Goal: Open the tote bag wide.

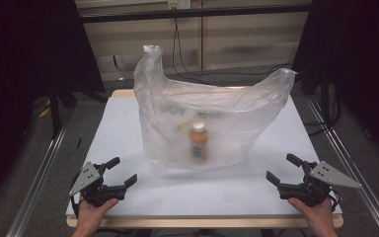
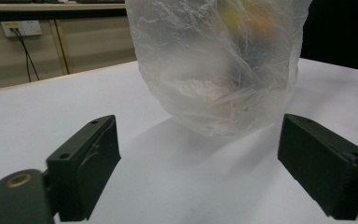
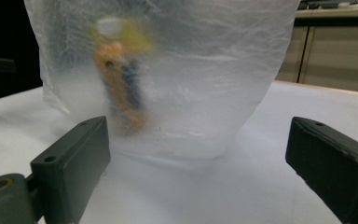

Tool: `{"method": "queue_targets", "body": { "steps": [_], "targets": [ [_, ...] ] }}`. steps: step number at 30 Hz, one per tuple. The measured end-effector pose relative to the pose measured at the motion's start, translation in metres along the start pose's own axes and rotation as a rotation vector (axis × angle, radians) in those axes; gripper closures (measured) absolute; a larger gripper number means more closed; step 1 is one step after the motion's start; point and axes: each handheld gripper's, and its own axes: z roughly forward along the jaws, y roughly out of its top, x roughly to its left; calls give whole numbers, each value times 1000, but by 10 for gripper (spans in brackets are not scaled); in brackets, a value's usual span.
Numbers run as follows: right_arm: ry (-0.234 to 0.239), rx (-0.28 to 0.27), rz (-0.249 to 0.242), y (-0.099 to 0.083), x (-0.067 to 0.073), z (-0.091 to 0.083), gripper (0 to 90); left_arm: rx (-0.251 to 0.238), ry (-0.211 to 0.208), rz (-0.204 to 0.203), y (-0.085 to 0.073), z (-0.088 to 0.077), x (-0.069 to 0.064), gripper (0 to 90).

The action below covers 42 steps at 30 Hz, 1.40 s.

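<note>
One plastic bag (image 1: 205, 123) stands on the table (image 1: 128, 123), holding one orange bottle (image 1: 199, 140). Two grippers, left gripper (image 1: 121, 173) and right gripper (image 1: 282, 169), flank the bag, jaws apart and empty.

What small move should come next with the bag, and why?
Probably bring both claws forward to the bag's two raised handles. The left claw and right claw are open, apart from the bag, which stands with a bottle inside.

We see the white tabletop (image 1: 128, 128) brightly lit from above while the room around it sinks into darkness. The plastic bag (image 1: 202, 118) casts a soft shadow toward us and blurs what sits inside it. In both gripper views the near jaws look soft.
</note>
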Motion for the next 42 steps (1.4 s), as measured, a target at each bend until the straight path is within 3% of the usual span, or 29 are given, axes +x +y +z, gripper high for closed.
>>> {"method": "queue_targets", "body": {
  "steps": [2,4,6,8,9,10,11,15,17,19,22,27,28,29,30,31,34,36,39,40,42],
  "targets": [
    [6,15,1,-1,0,2,91,19,-15,3,0,-1,1,139],
    [8,35,1,-2,-1,6,102,44,-8,37,2,-1,1,155],
    [10,44,6,-2,-2,8,117,13,-17,16,1,-1,-3,183],
    [21,54,-1,0,-2,10,161,22,-38,30,2,-2,-2,213],
    [18,50,-3,0,-2,10,184,43,-34,61,2,-3,-2,248],
    [38,50,-16,1,-1,11,257,50,-42,62,2,-3,-2,283],
    [38,50,-16,1,-1,11,257,50,-46,68,2,-3,-2,283],
    [81,59,-27,2,-2,13,383,59,-84,52,5,-1,-5,420],
    [84,60,-33,3,-2,13,420,57,-80,49,5,-1,-7,438],
    [118,54,-33,5,-2,13,499,65,-99,40,7,-1,-8,511],
    [138,53,-42,7,1,15,561,87,-118,39,9,0,-10,585],
    [174,73,-57,13,7,19,638,117,-156,-6,17,2,-16,650],
    [174,73,-57,13,7,19,638,117,-156,-6,17,2,-16,676],
    [180,78,-55,15,9,20,644,114,-191,1,18,2,-15,676],
    [189,84,-58,16,10,21,655,124,-180,2,19,3,-17,696],
    [186,91,-60,19,14,25,698,125,-210,-3,21,3,-17,740],
    [198,95,-54,21,17,29,733,112,-234,-4,27,5,-20,783],
    [225,98,-44,25,19,36,803,121,-248,11,30,9,-22,844],
    [243,109,-49,27,19,38,851,131,-273,32,32,14,-25,878],
    [248,107,-47,28,19,39,866,135,-261,40,34,15,-28,889],
    [247,120,-49,31,20,39,879,126,-288,40,39,17,-30,900]
  ]
}}
